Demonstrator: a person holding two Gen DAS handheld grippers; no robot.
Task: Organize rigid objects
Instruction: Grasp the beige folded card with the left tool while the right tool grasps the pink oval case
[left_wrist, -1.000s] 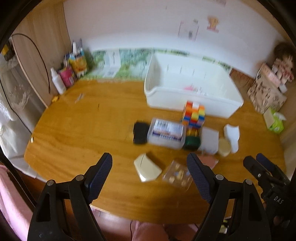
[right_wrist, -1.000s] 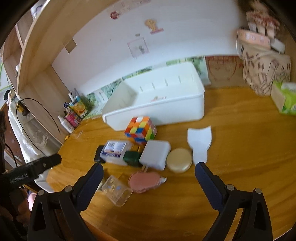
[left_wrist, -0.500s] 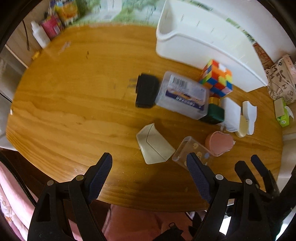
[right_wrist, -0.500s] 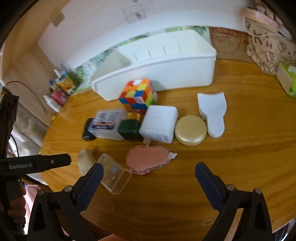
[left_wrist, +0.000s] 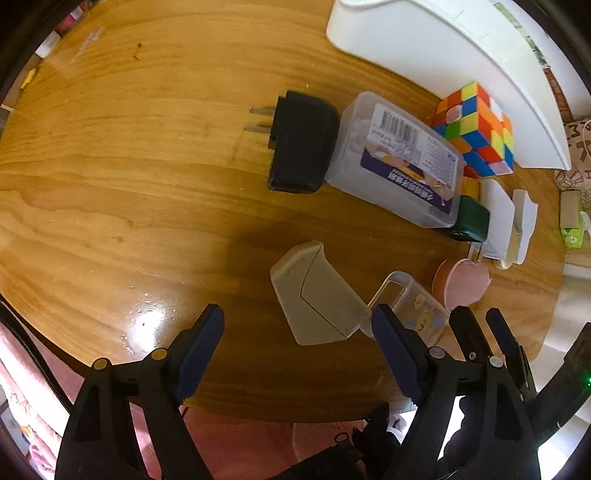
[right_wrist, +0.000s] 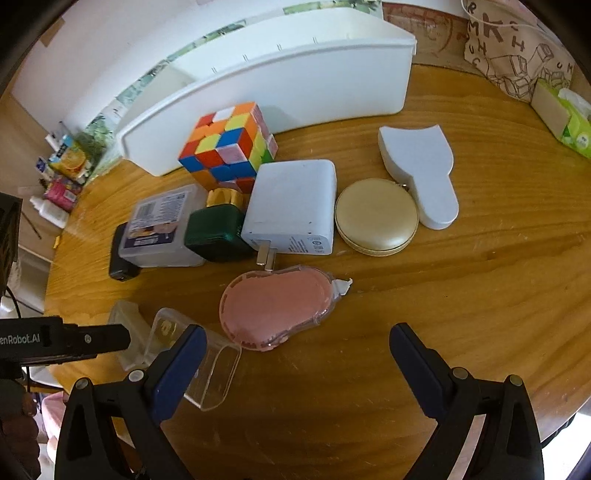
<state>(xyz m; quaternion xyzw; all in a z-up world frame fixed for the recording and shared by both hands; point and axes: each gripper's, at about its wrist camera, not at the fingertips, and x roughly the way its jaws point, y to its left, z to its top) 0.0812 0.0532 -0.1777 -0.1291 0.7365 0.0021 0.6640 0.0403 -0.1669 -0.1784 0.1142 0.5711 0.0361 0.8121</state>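
Small rigid objects lie on a wooden table in front of a long white bin (right_wrist: 288, 74). My left gripper (left_wrist: 297, 325) is open, hovering over a beige wedge-shaped case (left_wrist: 314, 291) near the table's front edge. My right gripper (right_wrist: 295, 343) is open, just above a pink oval case (right_wrist: 277, 306). A small clear box (right_wrist: 199, 358) lies between the two cases. Behind them stand a colourful cube (right_wrist: 229, 147), a white charger (right_wrist: 295, 206), a round gold compact (right_wrist: 376, 218), a white flat piece (right_wrist: 421, 173), a green box (right_wrist: 216, 232), a labelled clear box (left_wrist: 399, 158) and a black plug adapter (left_wrist: 299, 144).
A patterned paper bag (right_wrist: 517, 48) and a tissue pack (right_wrist: 565, 114) sit at the far right. Bottles and cartons (right_wrist: 62, 173) stand at the far left corner. The table edge runs just under both grippers (left_wrist: 258, 406).
Both grippers have moved forward and down toward the table; the objects now look much nearer. Nothing has been taken hold of.
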